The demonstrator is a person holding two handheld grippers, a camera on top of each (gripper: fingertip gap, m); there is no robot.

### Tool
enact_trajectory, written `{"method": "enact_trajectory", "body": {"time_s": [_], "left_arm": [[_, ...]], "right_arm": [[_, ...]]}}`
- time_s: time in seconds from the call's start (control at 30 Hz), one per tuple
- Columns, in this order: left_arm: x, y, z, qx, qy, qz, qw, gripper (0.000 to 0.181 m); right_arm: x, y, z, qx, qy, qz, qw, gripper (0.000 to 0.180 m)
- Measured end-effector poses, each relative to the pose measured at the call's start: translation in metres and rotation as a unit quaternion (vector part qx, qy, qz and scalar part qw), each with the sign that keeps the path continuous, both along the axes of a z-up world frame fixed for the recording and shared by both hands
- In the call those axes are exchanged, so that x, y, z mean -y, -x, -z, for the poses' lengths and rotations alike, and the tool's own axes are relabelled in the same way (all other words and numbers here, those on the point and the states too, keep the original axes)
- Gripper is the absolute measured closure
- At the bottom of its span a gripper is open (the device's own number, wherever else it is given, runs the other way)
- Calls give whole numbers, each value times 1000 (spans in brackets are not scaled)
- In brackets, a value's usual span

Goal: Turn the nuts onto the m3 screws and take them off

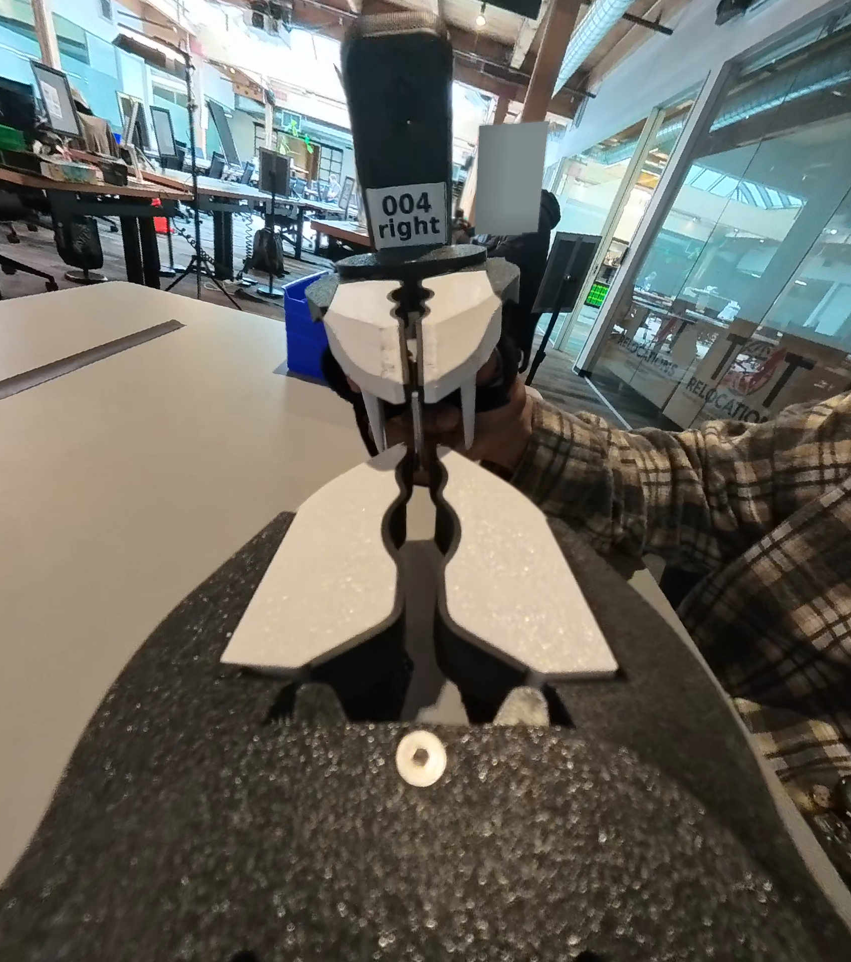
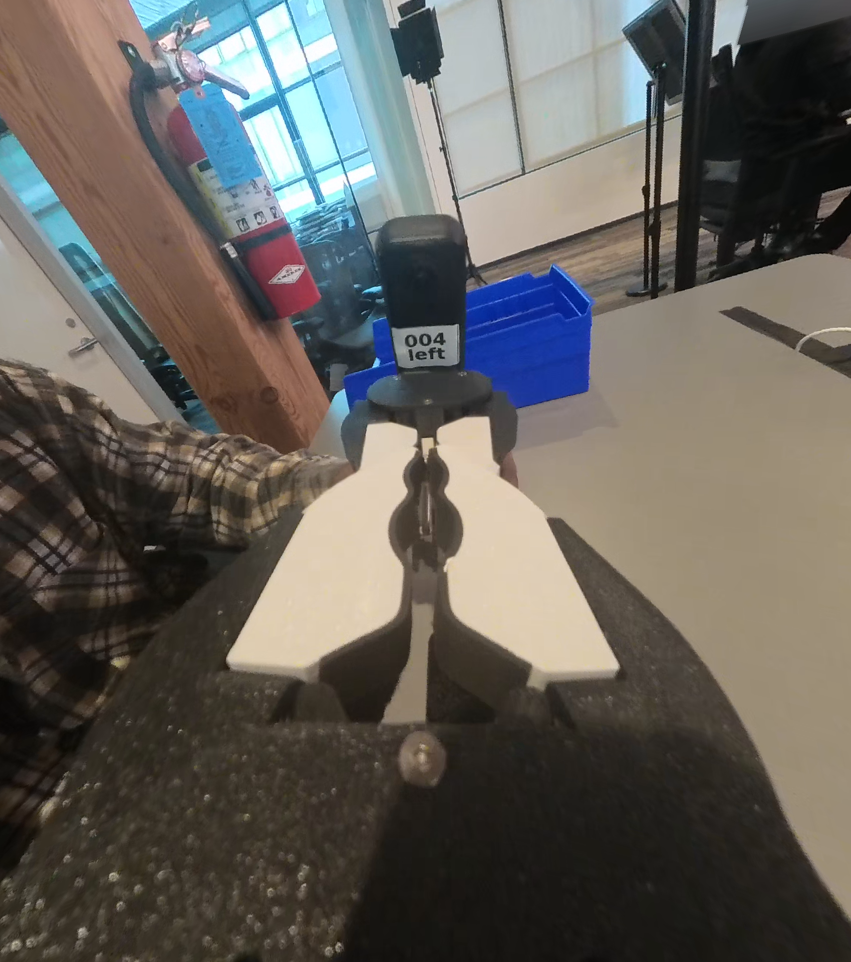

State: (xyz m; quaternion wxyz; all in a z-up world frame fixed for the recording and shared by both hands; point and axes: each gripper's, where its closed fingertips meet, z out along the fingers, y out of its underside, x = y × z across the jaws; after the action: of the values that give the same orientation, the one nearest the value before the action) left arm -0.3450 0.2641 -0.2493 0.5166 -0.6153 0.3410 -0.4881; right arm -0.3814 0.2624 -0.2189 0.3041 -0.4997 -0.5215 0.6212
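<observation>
Right between the two sets of jaws runs a thin m3 screw, its long axis on the line joining them. The left gripper is pinched nearly shut on the near end; whether a nut sits there I cannot tell, it is too small. The right gripper faces it nose to nose, closed on the far end of the shaft. In the right wrist view the same slim rod lies in the narrow slot between the white fingers. Both tools are equally near, so I judge the coming move to be a twist about that shared axis, with little room for misalignment. Below lies a plain grey table, a blue bin on it beyond the grippers; a plaid sleeve reaches in, a red fire extinguisher hangs on a wooden post.
</observation>
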Motion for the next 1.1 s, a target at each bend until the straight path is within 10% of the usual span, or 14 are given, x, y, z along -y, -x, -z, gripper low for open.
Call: {"method": "enact_trajectory", "body": {"time_s": [0.3,0.67,1.1], "left_arm": [[-1,1,0,-8,-4,-16,1000,177],[1,0,1,10,-31,-45,998,178],[10,-4,-10,17,-80,-40,996,178]], "right_arm": [[-4,-2,-2,-11,12,10,1000,176],[-34,-24,-8,-88,-56,179,978,100],[-35,-19,-2,-45,-89,204,974,106]]}}
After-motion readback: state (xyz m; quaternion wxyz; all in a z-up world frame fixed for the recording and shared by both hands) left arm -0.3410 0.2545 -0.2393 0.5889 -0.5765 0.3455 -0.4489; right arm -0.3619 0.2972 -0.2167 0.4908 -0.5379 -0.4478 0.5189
